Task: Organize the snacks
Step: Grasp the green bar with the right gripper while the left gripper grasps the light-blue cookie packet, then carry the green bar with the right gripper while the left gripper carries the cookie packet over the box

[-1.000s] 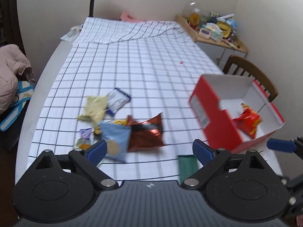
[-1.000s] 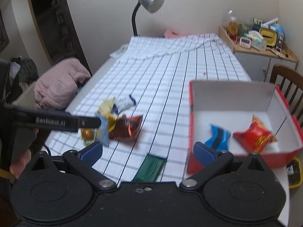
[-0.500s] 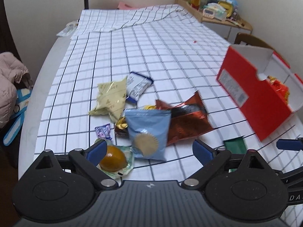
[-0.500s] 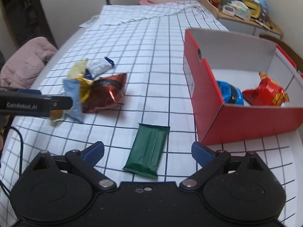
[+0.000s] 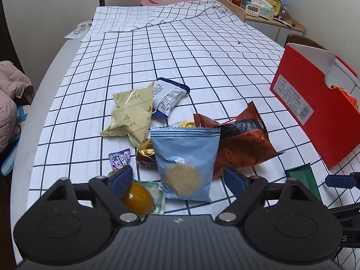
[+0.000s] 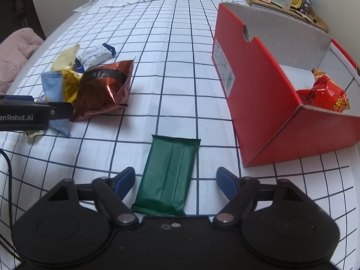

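Note:
On the checked tablecloth lies a light blue cookie packet (image 5: 186, 159), between the fingers of my left gripper (image 5: 177, 178). Its jaws are closing and the pads stand clear of the packet. A dark green flat packet (image 6: 168, 175) lies between the fingers of my right gripper (image 6: 175, 180), which is also closing without touching it. The open red box (image 6: 258, 85) stands to the right and holds a red snack bag (image 6: 324, 94). A copper bag (image 5: 243, 144), a yellow bag (image 5: 132, 117) and a white-and-blue packet (image 5: 168, 96) lie behind the blue packet.
A purple candy (image 5: 119, 157), a gold-wrapped sweet (image 5: 146, 150) and an orange sweet in clear wrap (image 5: 137, 195) sit by the left fingertip. A cluttered shelf (image 5: 265, 11) and a chair (image 5: 301, 40) stand at the back right. A pink jacket (image 6: 18, 51) lies past the table's left edge.
Both grippers have come down close to the table and their jaws have narrowed. The blue packet now lies between the left fingers, the green packet between the right ones.

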The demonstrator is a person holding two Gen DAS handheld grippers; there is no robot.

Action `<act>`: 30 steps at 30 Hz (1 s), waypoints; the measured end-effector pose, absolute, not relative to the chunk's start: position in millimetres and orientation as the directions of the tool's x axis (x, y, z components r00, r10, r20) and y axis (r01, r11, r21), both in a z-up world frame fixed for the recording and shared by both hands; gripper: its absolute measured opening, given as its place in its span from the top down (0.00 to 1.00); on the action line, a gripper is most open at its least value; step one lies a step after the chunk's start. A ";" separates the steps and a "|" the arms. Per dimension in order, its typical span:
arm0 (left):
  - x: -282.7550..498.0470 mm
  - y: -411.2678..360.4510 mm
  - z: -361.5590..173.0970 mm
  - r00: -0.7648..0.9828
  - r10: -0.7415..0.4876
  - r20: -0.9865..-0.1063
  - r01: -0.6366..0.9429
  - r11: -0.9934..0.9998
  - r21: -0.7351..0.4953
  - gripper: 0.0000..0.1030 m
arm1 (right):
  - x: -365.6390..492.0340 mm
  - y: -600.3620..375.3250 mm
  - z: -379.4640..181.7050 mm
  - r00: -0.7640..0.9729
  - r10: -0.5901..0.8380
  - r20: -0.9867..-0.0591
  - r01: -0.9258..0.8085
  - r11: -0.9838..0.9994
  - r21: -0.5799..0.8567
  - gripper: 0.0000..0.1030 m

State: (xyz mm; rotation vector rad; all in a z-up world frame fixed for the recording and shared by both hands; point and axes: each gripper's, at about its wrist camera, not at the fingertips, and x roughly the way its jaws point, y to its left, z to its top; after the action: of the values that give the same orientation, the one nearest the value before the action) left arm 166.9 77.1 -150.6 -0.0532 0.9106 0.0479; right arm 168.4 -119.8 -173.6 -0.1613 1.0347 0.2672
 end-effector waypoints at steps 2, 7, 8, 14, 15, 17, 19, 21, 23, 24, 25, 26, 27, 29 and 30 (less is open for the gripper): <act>167.6 77.1 -151.4 0.603 0.008 -0.797 -0.058 0.998 -0.034 0.33 | 167.8 -118.7 -176.3 0.475 0.135 -0.869 -0.289 0.957 -0.010 0.31; 167.4 77.3 -153.1 0.597 0.001 -0.802 -0.045 0.998 -0.032 0.49 | 165.5 -116.8 -174.8 0.482 0.152 -0.863 -0.285 0.958 0.009 0.44; 167.0 77.4 -152.5 0.598 -0.001 -0.802 -0.043 0.998 -0.034 0.51 | 165.4 -116.5 -174.5 0.483 0.152 -0.863 -0.283 0.959 0.010 0.49; 164.7 75.7 -148.2 0.601 -0.007 -0.799 -0.046 0.998 -0.044 0.56 | 165.2 -122.1 -172.9 0.488 0.156 -0.858 -0.267 0.963 0.023 0.59; 164.1 74.8 -147.2 0.601 -0.006 -0.799 -0.047 0.998 -0.042 0.56 | 164.7 -123.2 -172.8 0.489 0.159 -0.858 -0.265 0.964 0.027 0.59; 163.0 72.9 -145.0 0.596 -0.007 -0.803 -0.047 0.998 -0.043 0.56 | 162.8 -125.2 -171.3 0.490 0.161 -0.857 -0.264 0.964 0.030 0.59; 160.6 71.8 -140.5 0.595 -0.014 -0.804 -0.052 0.997 -0.056 0.56 | 160.2 -127.9 -167.0 0.495 0.167 -0.853 -0.258 0.965 0.039 0.59; 157.9 69.4 -135.3 0.592 -0.011 -0.806 -0.057 0.997 -0.056 0.56 | 157.0 -131.7 -160.5 0.496 0.182 -0.849 -0.258 0.965 0.056 0.59; 154.7 67.0 -129.1 0.589 -0.012 -0.808 -0.061 0.996 -0.059 0.56 | 152.7 -135.1 -152.0 0.497 0.196 -0.845 -0.262 0.963 0.069 0.59; 152.9 66.0 -125.4 0.589 -0.016 -0.808 -0.062 0.996 -0.064 0.56 | 150.6 -136.7 -147.0 0.499 0.206 -0.842 -0.268 0.961 0.076 0.59; 151.2 64.9 -121.7 0.590 -0.015 -0.807 -0.064 0.996 -0.065 0.56 | 148.5 -138.4 -141.4 0.503 0.215 -0.837 -0.274 0.958 0.081 0.59; 149.5 63.5 -117.9 0.589 -0.011 -0.808 -0.067 0.996 -0.063 0.56 | 146.9 -140.1 -135.5 0.508 0.223 -0.832 -0.279 0.956 0.086 0.59; 147.9 62.4 -114.1 0.588 -0.009 -0.809 -0.073 0.995 -0.064 0.56 | 145.5 -142.2 -129.5 0.512 0.233 -0.827 -0.283 0.955 0.094 0.59; 145.0 60.5 -106.2 0.583 -0.016 -0.812 -0.080 0.994 -0.076 0.56 | 143.8 -146.8 -117.6 0.519 0.255 -0.816 -0.290 0.950 0.112 0.59; 143.5 59.4 -101.8 0.583 -0.021 -0.812 -0.081 0.993 -0.084 0.56 | 142.8 -149.1 -111.2 0.525 0.263 -0.809 -0.294 0.949 0.118 0.59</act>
State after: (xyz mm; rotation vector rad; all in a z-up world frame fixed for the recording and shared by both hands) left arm 143.5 59.4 -101.8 -0.1167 0.9480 0.0354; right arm 142.8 -149.1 -111.2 -0.0349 0.9617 0.3328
